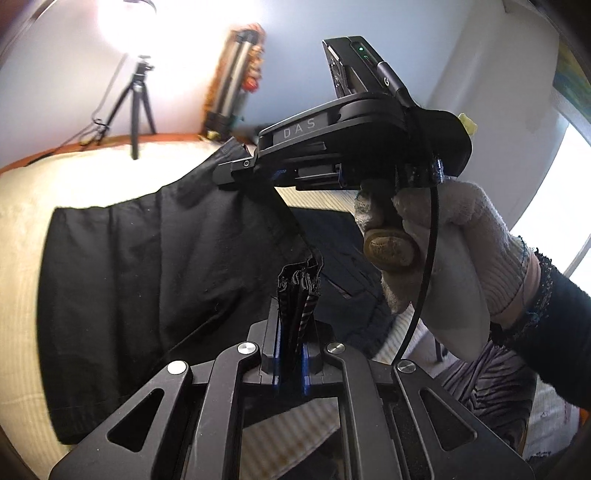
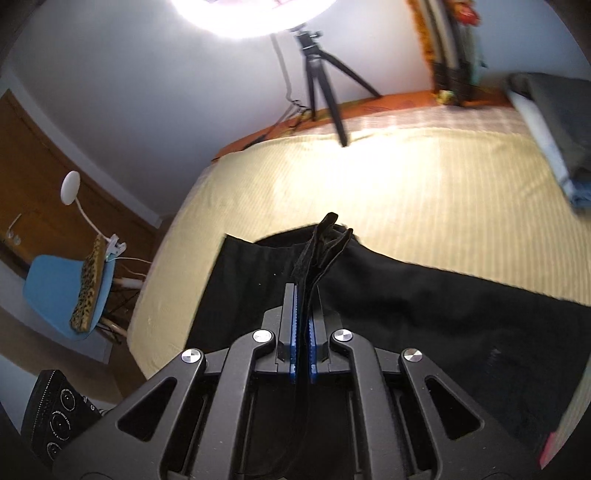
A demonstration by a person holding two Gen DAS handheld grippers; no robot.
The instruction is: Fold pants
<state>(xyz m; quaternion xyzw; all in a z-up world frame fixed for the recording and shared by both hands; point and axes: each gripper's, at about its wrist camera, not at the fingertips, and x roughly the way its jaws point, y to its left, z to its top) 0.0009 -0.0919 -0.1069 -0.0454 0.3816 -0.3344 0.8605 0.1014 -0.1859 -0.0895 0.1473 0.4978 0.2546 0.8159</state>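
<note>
Black pants [image 1: 147,251] lie spread on a cream bedspread [image 1: 33,206]. My left gripper [image 1: 295,295] is shut on a bunched edge of the pants and holds it lifted. In the same view the right gripper [image 1: 236,171], held by a gloved hand [image 1: 454,236], pinches another part of the same edge, higher and farther away. In the right wrist view my right gripper [image 2: 303,295] is shut on a folded strip of the black pants [image 2: 424,306], which hang below it over the bedspread [image 2: 369,184].
A tripod [image 1: 138,103] with a bright lamp [image 1: 125,22] stands at the bed's far edge; it also shows in the right wrist view [image 2: 325,81]. A blue chair [image 2: 62,291] stands left of the bed. Folded clothes [image 2: 554,125] lie at the far right.
</note>
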